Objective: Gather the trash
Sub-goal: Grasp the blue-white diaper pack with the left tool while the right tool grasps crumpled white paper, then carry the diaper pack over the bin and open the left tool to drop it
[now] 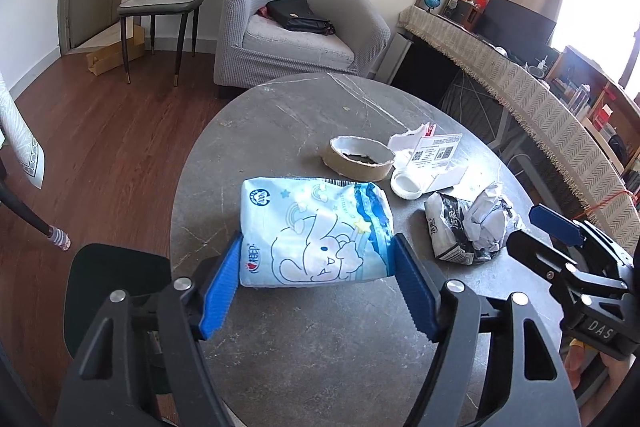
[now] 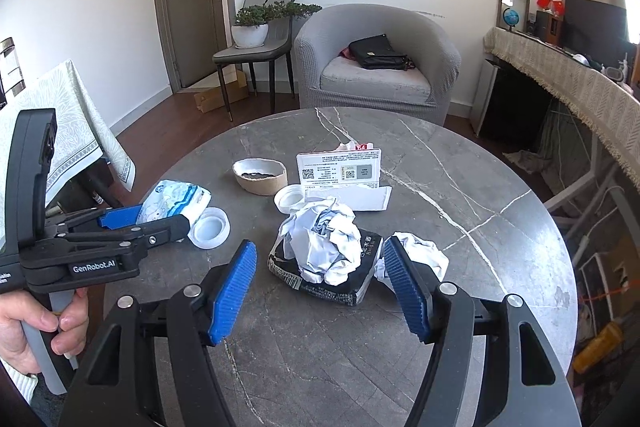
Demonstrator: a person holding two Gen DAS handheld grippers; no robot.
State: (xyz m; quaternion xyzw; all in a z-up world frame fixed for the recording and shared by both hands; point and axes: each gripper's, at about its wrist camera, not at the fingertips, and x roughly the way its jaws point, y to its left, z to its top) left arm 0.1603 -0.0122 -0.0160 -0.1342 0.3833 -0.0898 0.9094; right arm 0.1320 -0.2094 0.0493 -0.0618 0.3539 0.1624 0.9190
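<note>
Trash pickup underway: left hand-held gripper (image 1: 318,263) pinches the blue tissue pack (image 1: 314,233); right hand-held gripper (image 2: 320,281) sits half-open around the crumpled wrapper (image 2: 324,259), not gripping. Next it needs squeezing, I'd guess.

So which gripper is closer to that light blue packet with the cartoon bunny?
Left. The left gripper has the blue packet between its pads, touching both sides. The right gripper sits off to the side, around the black packet with crumpled paper.

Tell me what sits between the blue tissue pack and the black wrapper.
In the right wrist view, a clear plastic lid lies between the blue tissue pack and black wrapper; otherwise bare table.
</note>
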